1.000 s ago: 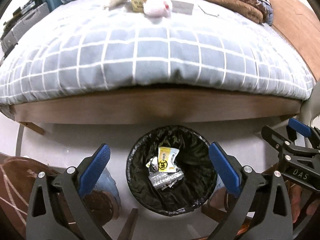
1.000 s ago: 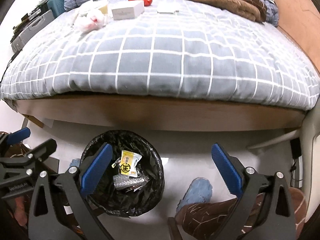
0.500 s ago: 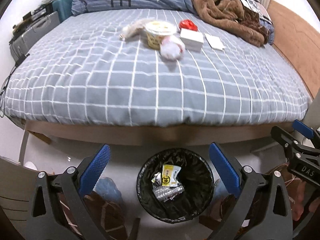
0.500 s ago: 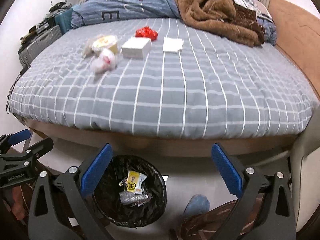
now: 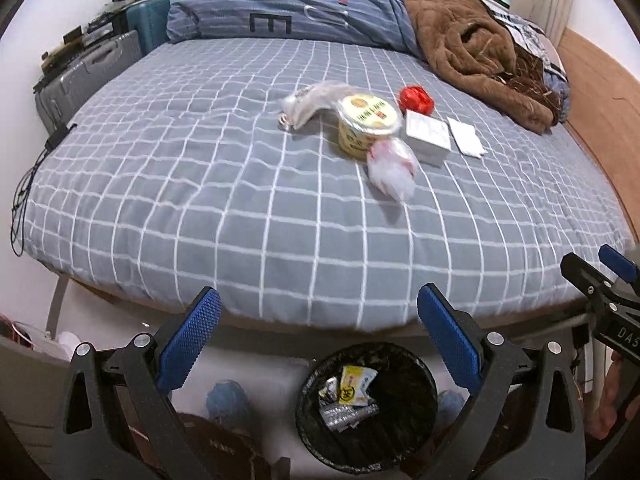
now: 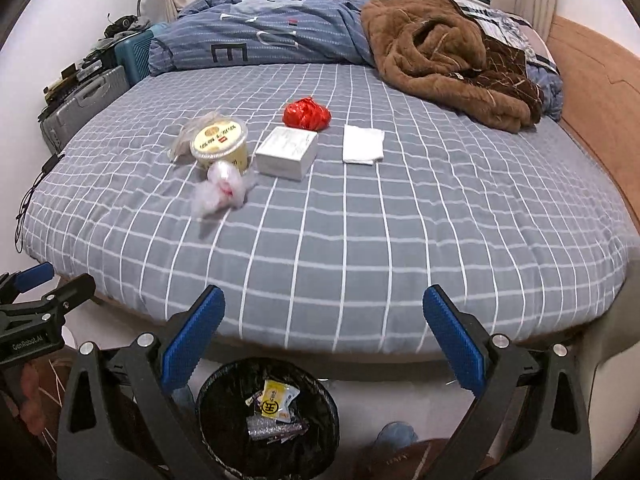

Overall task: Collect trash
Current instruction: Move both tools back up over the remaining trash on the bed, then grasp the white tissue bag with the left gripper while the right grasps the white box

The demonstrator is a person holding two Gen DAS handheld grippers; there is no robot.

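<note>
Trash lies on the grey checked bed: a yellow lidded cup (image 5: 366,124) (image 6: 220,143), a crumpled clear bag (image 5: 390,168) (image 6: 222,192), a second clear bag (image 5: 310,104), a white box (image 5: 427,138) (image 6: 287,151), a red wad (image 5: 416,100) (image 6: 306,114) and a white tissue (image 5: 466,141) (image 6: 362,145). A black-lined bin (image 5: 404,388) (image 6: 224,412) on the floor holds wrappers. My left gripper (image 5: 318,340) and right gripper (image 6: 322,336) are both open and empty, above the bin at the bed's near edge.
A brown blanket (image 6: 448,52) and a blue duvet (image 6: 260,36) are heaped at the far side of the bed. Suitcases (image 5: 84,76) stand left of the bed. A wooden headboard (image 6: 600,92) runs along the right. Slippered feet (image 6: 394,436) are beside the bin.
Both grippers have risen from just over the bin, so the bed top and its trash now fill the views. Both stay open and empty.
</note>
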